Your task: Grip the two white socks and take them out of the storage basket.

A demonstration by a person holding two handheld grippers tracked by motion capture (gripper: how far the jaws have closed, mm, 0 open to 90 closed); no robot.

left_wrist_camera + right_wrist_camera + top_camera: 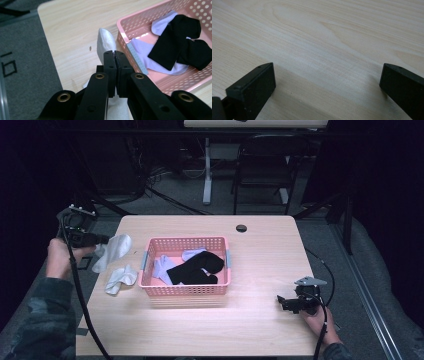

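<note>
The white sock (114, 251) in hand is light and limp — it hangs in soft folds from the left gripper (102, 240) above the worktop's (260, 270) left edge, just beside the pink basket (185, 291). By the look of it, it will drape and swing rather than keep any shape, and a pinch on 1 bunched end of the fabric should hold it well; nothing about it seems fragile or slippery. In the left gripper view the jaws are pressed together on the sock (106, 43), with white cloth showing above and below them. A 2nd white sock (120, 279) lies crumpled on the worktop near the basket's left wall. The right gripper (281, 302) rests on the worktop well apart — its jaws stand wide and hold nothing.
</note>
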